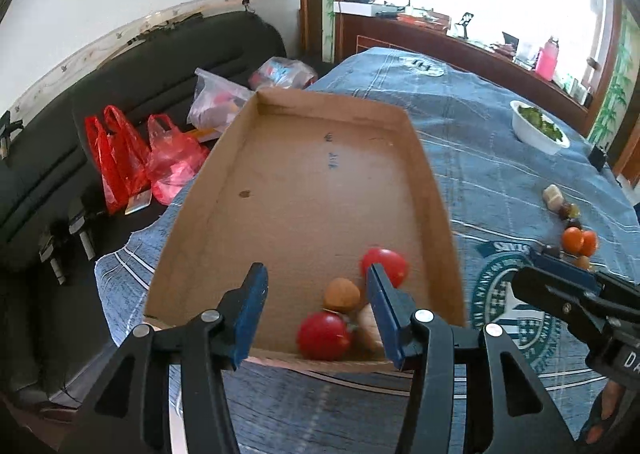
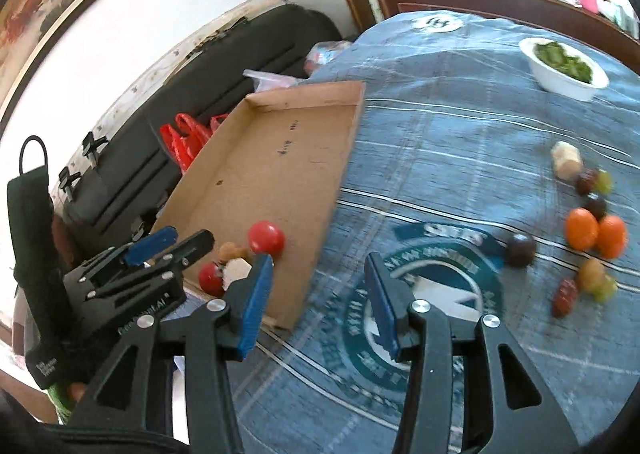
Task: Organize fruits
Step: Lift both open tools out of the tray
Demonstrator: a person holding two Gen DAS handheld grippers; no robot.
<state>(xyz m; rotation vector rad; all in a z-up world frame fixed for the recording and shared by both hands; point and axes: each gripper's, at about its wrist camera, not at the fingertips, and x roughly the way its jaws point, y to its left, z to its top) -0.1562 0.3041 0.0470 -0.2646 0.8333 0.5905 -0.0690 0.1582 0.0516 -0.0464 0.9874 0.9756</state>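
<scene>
A shallow cardboard tray (image 1: 320, 174) lies on the blue cloth. In its near right corner sit two red tomatoes (image 1: 322, 336) (image 1: 387, 265), a brown walnut (image 1: 341, 294) and a pale piece (image 1: 368, 328). My left gripper (image 1: 316, 314) hangs open over that corner with nothing between its fingers. My right gripper (image 2: 318, 296) is open and empty over the cloth beside the tray (image 2: 280, 158). To the right on the cloth lie two oranges (image 2: 596, 234), a dark plum (image 2: 520, 249), grapes and other small fruits (image 2: 584, 282).
A white bowl of greens (image 2: 564, 68) stands at the far right of the table. Red plastic bags (image 1: 132, 158) lie on a dark sofa (image 1: 120, 94) left of the table. A window sill with a pink bottle (image 1: 547, 56) runs behind.
</scene>
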